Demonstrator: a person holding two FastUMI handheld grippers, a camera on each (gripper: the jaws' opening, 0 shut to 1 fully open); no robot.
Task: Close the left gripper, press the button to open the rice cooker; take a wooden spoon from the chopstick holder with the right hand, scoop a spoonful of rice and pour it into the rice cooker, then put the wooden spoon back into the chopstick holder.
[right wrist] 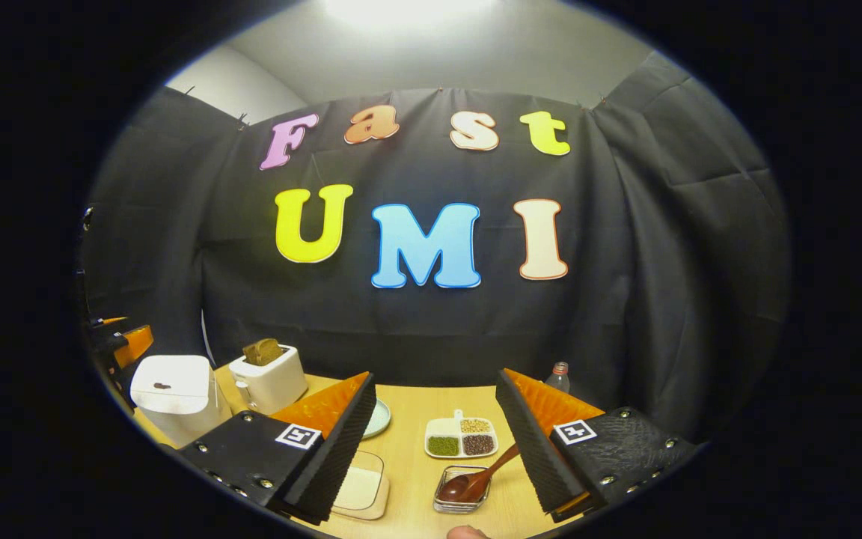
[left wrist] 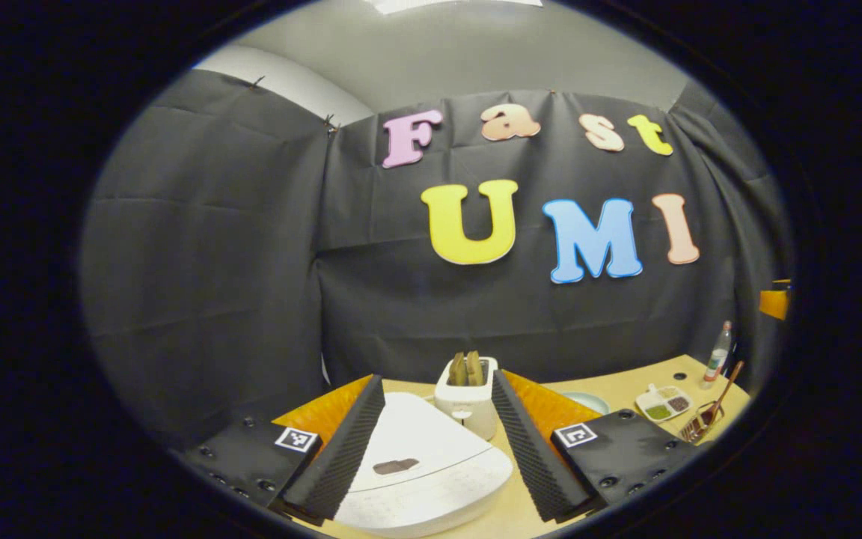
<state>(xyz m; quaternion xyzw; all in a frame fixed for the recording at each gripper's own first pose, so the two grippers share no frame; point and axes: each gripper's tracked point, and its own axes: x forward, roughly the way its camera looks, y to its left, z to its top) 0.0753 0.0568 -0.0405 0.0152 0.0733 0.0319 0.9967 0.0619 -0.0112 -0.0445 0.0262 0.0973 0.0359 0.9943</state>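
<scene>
Hovering over rice cooker [left wrist: 420,464], left hand-held gripper [left wrist: 438,449] wide open.

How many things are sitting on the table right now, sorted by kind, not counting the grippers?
Appliances: 2, the rice cooker and the toaster.
Dishes and containers: 4, the divided dish of beans, the rice container, the plate and the chopstick holder.
Utensils: 1, the wooden spoon.
Bottles: 1, the bottle.
Total: 8.
</scene>
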